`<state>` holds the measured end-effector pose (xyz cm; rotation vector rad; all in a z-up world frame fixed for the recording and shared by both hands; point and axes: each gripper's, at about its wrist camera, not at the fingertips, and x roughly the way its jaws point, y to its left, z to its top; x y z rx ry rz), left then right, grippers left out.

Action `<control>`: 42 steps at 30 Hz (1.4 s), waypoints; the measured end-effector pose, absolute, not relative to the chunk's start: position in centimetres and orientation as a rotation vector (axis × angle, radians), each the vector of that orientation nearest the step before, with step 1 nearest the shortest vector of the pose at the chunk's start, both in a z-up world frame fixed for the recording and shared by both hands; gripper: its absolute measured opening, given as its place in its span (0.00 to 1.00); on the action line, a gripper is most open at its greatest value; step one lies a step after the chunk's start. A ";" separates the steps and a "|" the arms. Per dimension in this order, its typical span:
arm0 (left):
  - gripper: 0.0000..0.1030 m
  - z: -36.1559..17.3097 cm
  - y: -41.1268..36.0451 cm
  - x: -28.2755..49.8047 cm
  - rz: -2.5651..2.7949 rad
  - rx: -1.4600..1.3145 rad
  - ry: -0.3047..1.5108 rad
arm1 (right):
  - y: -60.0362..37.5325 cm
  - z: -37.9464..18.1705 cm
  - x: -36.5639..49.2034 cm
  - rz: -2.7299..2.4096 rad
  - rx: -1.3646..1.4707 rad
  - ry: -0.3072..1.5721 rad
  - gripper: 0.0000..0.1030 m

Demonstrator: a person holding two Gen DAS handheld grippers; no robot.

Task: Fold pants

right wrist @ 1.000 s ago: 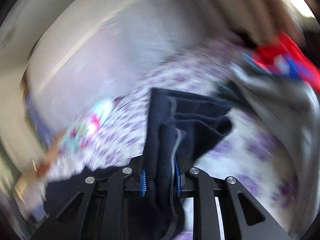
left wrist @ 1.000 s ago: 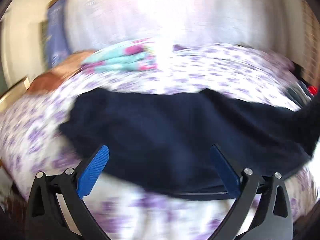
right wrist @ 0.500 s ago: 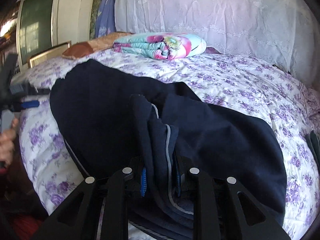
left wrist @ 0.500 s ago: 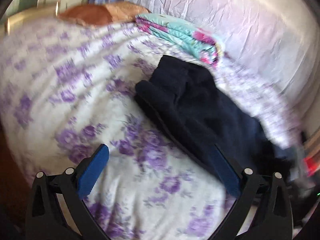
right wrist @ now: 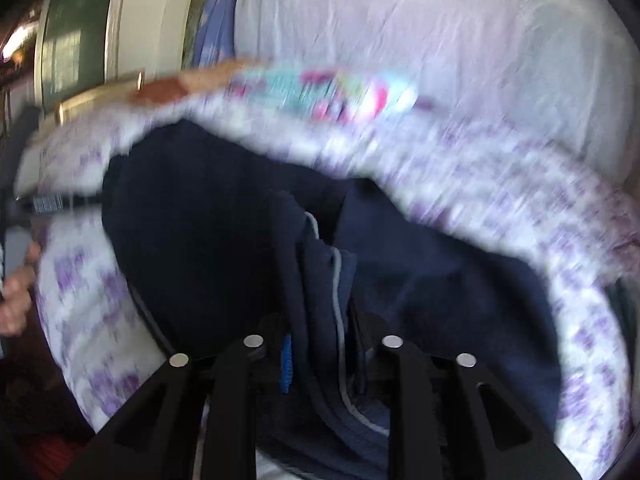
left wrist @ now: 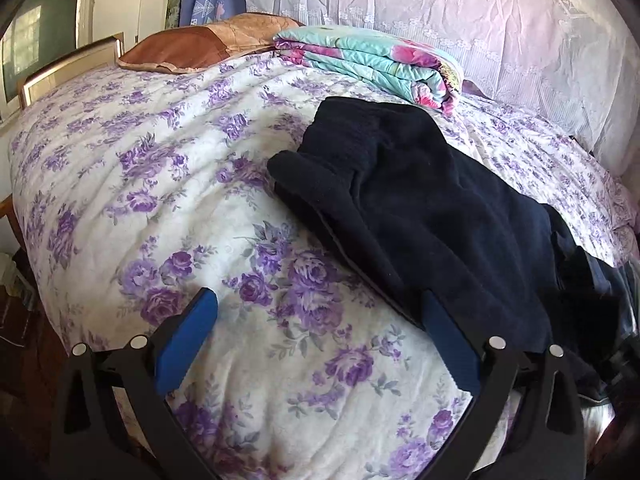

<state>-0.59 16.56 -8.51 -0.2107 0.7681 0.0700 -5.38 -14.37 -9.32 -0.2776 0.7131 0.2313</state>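
Dark navy pants (left wrist: 420, 208) lie in a rumpled band across the flowered bedspread (left wrist: 160, 200), running from mid-bed toward the lower right. My left gripper (left wrist: 318, 304) hangs open over the bedspread beside the pants' near edge, its right finger (left wrist: 448, 340) close to the cloth, with nothing between the pads. In the blurred right wrist view, a bunched fold of the pants (right wrist: 320, 300) with a grey seam rises between the fingers of my right gripper (right wrist: 320, 360). Its jaws are opening, and the cloth still fills the gap between them.
A folded turquoise and pink blanket (left wrist: 372, 60) and a brown pillow (left wrist: 200, 44) lie at the far side of the bed, before a white lace cover (left wrist: 480, 20). A wooden frame (left wrist: 72, 68) stands at the left. A person's hand (right wrist: 16, 300) shows at the bed's left edge.
The left gripper swung from above the pants to the bedspread at their left, staying open. The right gripper came down with the bunched pants, which now spread over the bed.
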 end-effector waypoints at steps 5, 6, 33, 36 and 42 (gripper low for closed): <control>0.96 -8.5 16.7 -0.5 0.062 -0.205 0.779 | -14.9 -7.2 -6.6 0.377 -0.182 0.737 0.63; 0.96 -8.4 16.7 -0.4 0.059 -0.204 0.781 | -15.6 -6.1 -7.1 0.444 -0.109 0.730 0.67; 0.96 -8.8 17.5 6.9 -0.164 -0.408 0.890 | -17.6 -9.2 -0.5 0.328 0.022 0.772 0.97; 0.96 -8.4 16.7 7.5 -0.142 -0.392 0.874 | -17.7 -9.2 -0.3 0.331 0.032 0.769 0.97; 0.50 -8.3 17.8 6.7 -0.069 -0.430 0.834 | -17.8 -9.3 -0.5 0.331 0.034 0.767 0.97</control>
